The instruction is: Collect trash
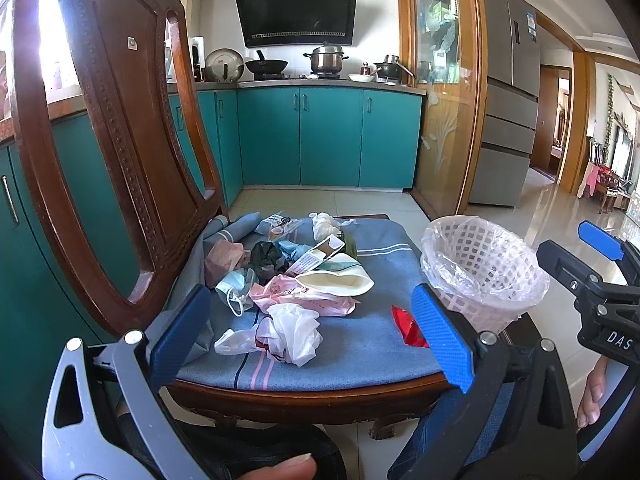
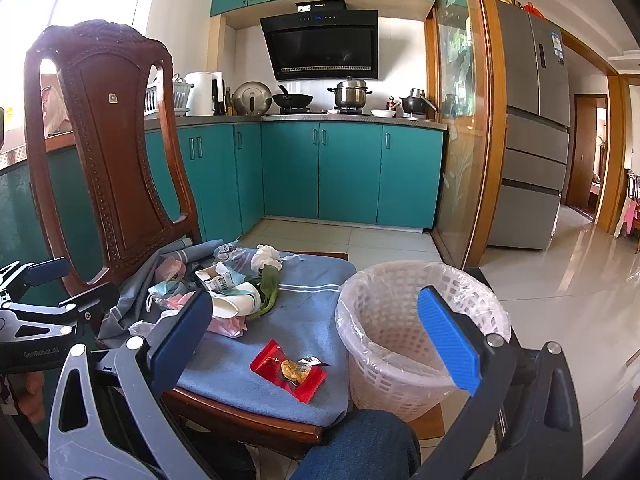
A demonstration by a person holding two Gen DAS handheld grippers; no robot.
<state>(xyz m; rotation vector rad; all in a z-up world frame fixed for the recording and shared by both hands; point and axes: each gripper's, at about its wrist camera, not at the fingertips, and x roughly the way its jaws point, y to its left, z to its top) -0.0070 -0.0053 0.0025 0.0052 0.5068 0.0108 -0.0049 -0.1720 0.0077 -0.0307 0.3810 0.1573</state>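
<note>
— What sits on the chair?

— Crumpled trash (image 1: 288, 276) heaped on a blue woven cloth (image 1: 360, 344) over the carved wooden chair (image 1: 116, 136): a wrinkled white plastic bag (image 1: 288, 332), pink wrappers, a pale face mask (image 1: 236, 286), a cream curved shell. A glossy red foil wrapper (image 2: 289, 370) lies apart, nearer the front edge.

— And the bin?

— A white lattice basket (image 2: 404, 368) lined with clear film stands just beside the seat's right side.

— The tongs?

— Left gripper (image 1: 316, 332) and right gripper (image 2: 320, 340) both spread wide, blue ribbed pads bare, grasping nothing.
</note>
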